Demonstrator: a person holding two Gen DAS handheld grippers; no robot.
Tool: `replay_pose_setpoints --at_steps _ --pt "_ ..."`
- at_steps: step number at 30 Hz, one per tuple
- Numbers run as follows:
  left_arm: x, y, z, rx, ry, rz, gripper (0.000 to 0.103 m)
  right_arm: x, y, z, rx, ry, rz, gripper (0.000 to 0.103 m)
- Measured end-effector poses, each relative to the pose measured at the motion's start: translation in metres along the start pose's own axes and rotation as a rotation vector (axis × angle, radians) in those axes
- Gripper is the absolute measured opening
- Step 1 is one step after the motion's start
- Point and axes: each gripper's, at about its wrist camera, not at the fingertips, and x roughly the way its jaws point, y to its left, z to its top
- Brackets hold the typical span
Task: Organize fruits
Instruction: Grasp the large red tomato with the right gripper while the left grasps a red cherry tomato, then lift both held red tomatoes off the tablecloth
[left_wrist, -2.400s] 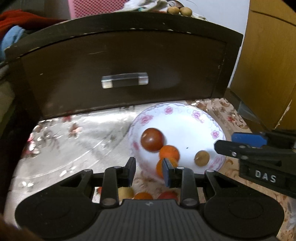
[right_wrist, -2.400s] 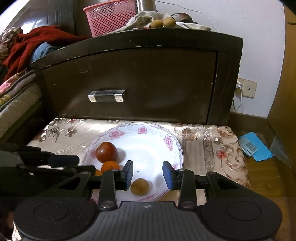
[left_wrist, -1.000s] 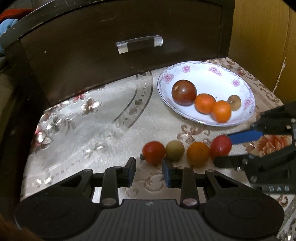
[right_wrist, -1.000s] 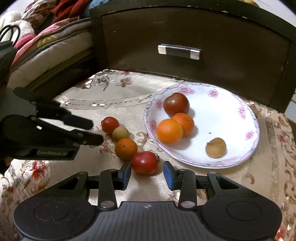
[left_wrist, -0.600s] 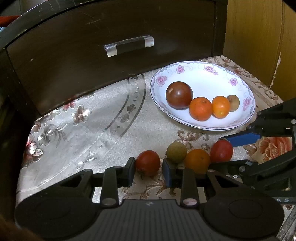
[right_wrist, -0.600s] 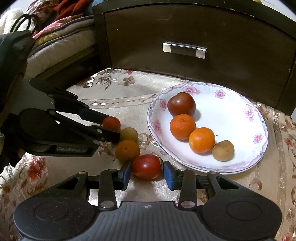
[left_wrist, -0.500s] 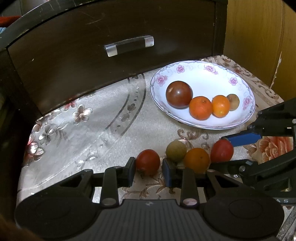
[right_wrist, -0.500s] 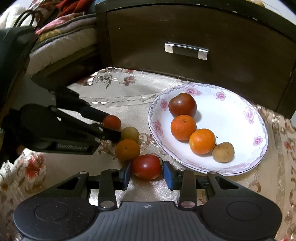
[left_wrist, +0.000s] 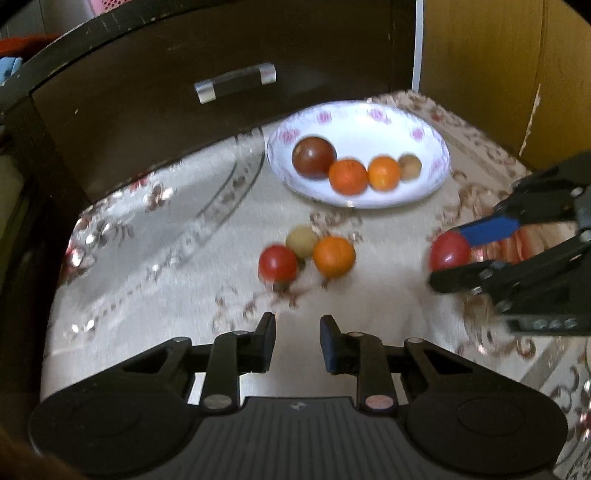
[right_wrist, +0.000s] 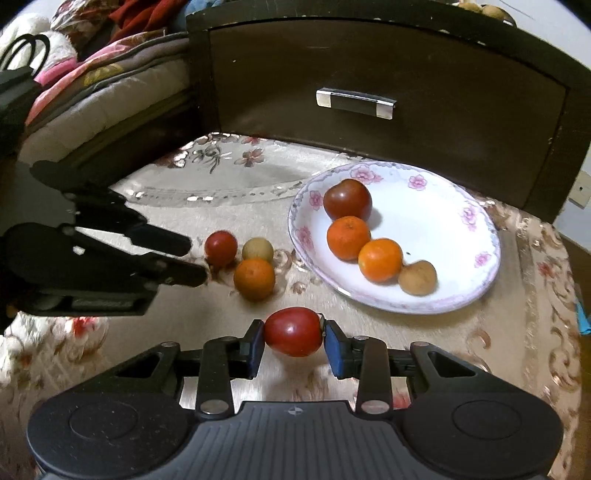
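Note:
My right gripper (right_wrist: 293, 339) is shut on a red tomato (right_wrist: 293, 331), held just above the floral cloth; in the left wrist view this tomato (left_wrist: 447, 248) sits between the right gripper's (left_wrist: 448, 258) fingers. A small red tomato (left_wrist: 277, 263), a yellow-green fruit (left_wrist: 302, 242) and an orange (left_wrist: 333, 256) lie together on the cloth. The white flowered plate (right_wrist: 476, 229) holds a dark tomato (right_wrist: 347, 199), two oranges and a brown fruit (right_wrist: 417, 277). My left gripper (left_wrist: 297, 341) is shut, empty, a short way back from the small tomato, and appears as the left gripper (right_wrist: 194, 258).
A dark wooden drawer front (right_wrist: 388, 66) with a metal handle (right_wrist: 356, 103) stands right behind the plate. Bedding (right_wrist: 92, 74) lies to the left in the right wrist view. A yellow wooden cabinet (left_wrist: 498, 74) borders the cloth's right side.
My left gripper drew back from the small red tomato, which stays on the cloth, and its jaws narrowed. My right gripper carried the larger red tomato away from the row of fruit.

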Motion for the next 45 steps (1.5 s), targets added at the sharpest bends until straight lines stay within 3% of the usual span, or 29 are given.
replay_pose_setpoints --at_steps 8,15,28,38,45 --pt "-0.002 0.009 0.014 -0.046 -0.067 0.008 0.035 -0.029 0.003 -0.018 0.003 0.04 -0.014 0.028" --pt "0.03 0.015 0.02 -0.016 -0.041 0.017 0.036 -0.025 0.005 -0.021 0.009 0.046 -0.003 0.028" --pt "0.039 0.008 0.026 -0.024 -0.056 0.012 0.037 -0.015 -0.002 -0.022 0.012 0.053 0.009 0.028" --pt "0.017 0.001 0.011 -0.025 -0.008 -0.005 0.035 -0.008 -0.002 -0.025 -0.002 0.077 0.003 0.028" --pt "-0.011 -0.03 -0.014 0.004 0.021 -0.038 0.035 -0.02 0.001 -0.03 -0.021 0.076 0.004 0.028"
